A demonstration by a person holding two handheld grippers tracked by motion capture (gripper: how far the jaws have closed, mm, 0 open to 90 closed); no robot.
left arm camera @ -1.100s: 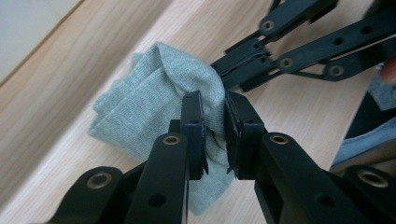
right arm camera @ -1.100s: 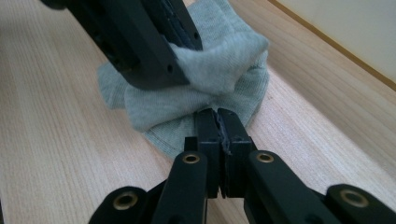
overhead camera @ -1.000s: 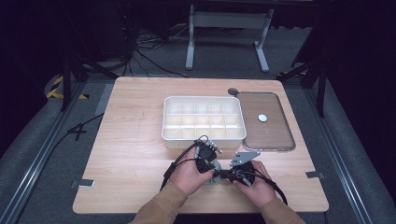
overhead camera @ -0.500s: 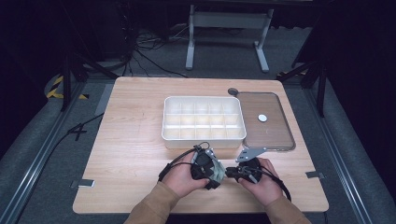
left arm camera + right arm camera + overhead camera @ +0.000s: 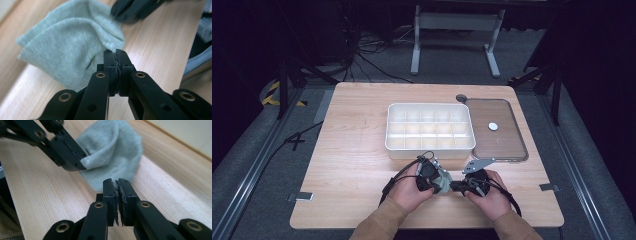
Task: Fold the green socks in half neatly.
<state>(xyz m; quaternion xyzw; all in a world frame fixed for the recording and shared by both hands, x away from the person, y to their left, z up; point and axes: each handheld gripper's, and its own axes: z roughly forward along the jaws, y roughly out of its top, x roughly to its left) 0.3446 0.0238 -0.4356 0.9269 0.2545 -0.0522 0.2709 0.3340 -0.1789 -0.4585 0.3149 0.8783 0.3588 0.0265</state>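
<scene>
Near edge of the worktop (image 5: 352, 200) – both hands are coming in from the bottom, w/ tan sleeves. The left gripper (image 5: 115, 53) is sitting just left of centre, the right gripper (image 5: 458, 186) just right of it, tips facing each other & almost meeting.

Between them a small pale grey-green sock (image 5: 443, 181) is lying bunched on the wood. In the left gripper view the jaws are standing clenched, having just been closing, w/ a corner of the sock's edge pinched at their tips; the rest of the sock (image 5: 67, 50) is spreading to the left of the jaws, folded over on itself. In the right gripper view the right gripper (image 5: 116, 182) is nipping another bit of the sock (image 5: 112, 152) edge – jaws nearly together, having just been closing, a sliver of fabric showing between the pads. The left gripper (image 5: 72, 157) is showing there at upper left, gripping the sock's other side.

Farther off, mid-worktop, a white compartment tray (image 5: 430, 150) is sitting, well apart from the sock. Just right of it a brown-tinted lid (image 5: 502, 145) is lying flat, w/ a small white disc (image 5: 493, 126) on it. A dark round port (image 5: 461, 98) is showing at the lid's far left corner.
</scene>
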